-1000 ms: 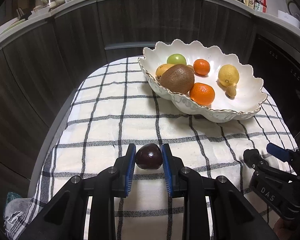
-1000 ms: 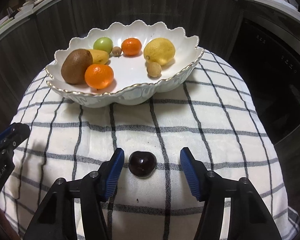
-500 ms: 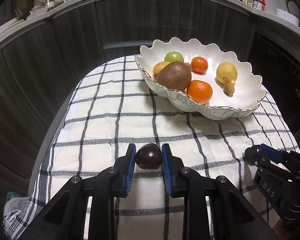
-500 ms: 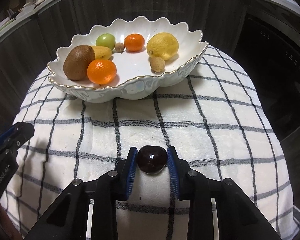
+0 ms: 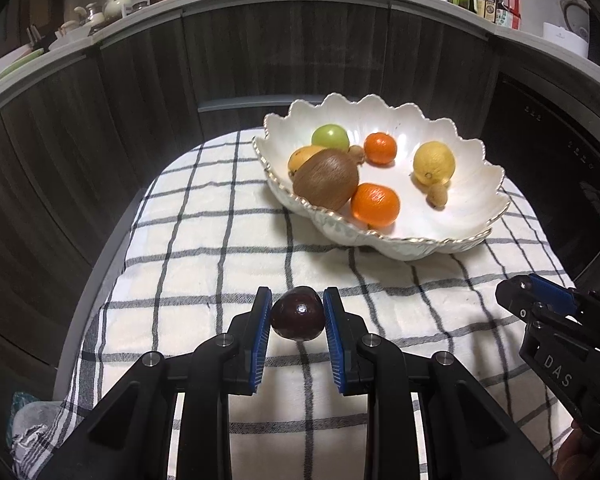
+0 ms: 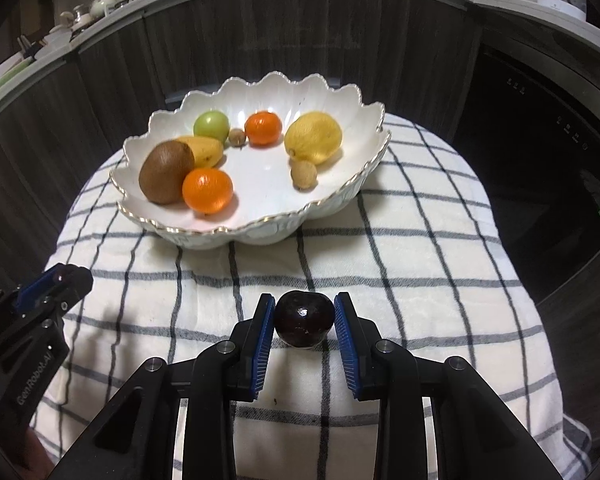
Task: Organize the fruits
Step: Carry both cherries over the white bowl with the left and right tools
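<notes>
My left gripper (image 5: 298, 318) is shut on a dark red plum (image 5: 298, 317) and holds it over the checked cloth. My right gripper (image 6: 304, 318) is shut on a second dark plum (image 6: 304, 319), also above the cloth. A white scalloped bowl (image 5: 472, 200) stands beyond, also in the right wrist view (image 6: 260, 184). It holds a kiwi (image 5: 326, 178), two oranges (image 5: 375, 205), a lemon (image 5: 434, 162), a green fruit (image 5: 330, 138), a yellow fruit and two small brown fruits. The right gripper shows at the left view's right edge (image 5: 540, 300).
The white cloth with dark checks (image 5: 204, 248) covers a small table. Dark wooden cabinet fronts (image 5: 120, 100) curve behind it. A dark appliance (image 6: 540, 152) stands to the right. The left gripper's body (image 6: 32, 312) shows at the left of the right wrist view.
My right gripper closed on its plum, which had lain on the cloth between open jaws, and lifted it. Both grippers have risen and the bowl looks farther below.
</notes>
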Demonstrator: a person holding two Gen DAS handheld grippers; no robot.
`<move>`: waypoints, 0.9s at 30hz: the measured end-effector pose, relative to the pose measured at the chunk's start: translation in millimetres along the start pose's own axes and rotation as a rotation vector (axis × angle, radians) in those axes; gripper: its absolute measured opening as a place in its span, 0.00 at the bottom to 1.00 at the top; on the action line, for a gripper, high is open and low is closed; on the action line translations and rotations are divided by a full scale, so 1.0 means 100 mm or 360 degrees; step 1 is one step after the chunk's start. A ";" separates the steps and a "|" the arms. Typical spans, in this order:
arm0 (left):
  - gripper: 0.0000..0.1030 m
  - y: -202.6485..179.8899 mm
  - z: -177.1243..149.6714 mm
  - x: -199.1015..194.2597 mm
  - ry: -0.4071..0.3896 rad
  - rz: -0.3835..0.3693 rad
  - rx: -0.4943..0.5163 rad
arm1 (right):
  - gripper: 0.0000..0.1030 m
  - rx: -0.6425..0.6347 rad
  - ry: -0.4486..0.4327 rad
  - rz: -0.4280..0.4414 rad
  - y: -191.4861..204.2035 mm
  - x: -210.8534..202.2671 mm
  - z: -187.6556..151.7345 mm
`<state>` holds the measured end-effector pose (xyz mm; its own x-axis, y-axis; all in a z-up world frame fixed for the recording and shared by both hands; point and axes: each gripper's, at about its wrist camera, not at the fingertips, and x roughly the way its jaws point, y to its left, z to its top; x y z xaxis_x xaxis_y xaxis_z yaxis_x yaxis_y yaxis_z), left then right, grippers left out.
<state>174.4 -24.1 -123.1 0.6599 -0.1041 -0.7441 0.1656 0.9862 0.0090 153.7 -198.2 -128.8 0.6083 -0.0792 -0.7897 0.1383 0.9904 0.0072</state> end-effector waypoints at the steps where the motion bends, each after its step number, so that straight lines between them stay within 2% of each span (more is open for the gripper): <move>1: 0.26 -0.01 0.02 -0.02 -0.0006 -0.0003 0.0001 | 0.31 0.0004 -0.0007 0.0001 -0.01 -0.02 0.02; 18: 0.26 -0.20 0.47 -0.18 -0.0086 -0.0042 0.0061 | 0.31 0.0032 -0.0121 0.0022 -0.12 -0.30 0.40; 27: 0.26 -0.28 0.78 -0.06 -0.0102 -0.0063 0.0095 | 0.31 0.0020 -0.0154 0.0034 -0.16 -0.24 0.71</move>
<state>223.3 -61.2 -66.6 0.6972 -0.1527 -0.7004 0.2347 0.9718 0.0217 192.5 -219.9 -66.4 0.6837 -0.0695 -0.7264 0.1340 0.9905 0.0314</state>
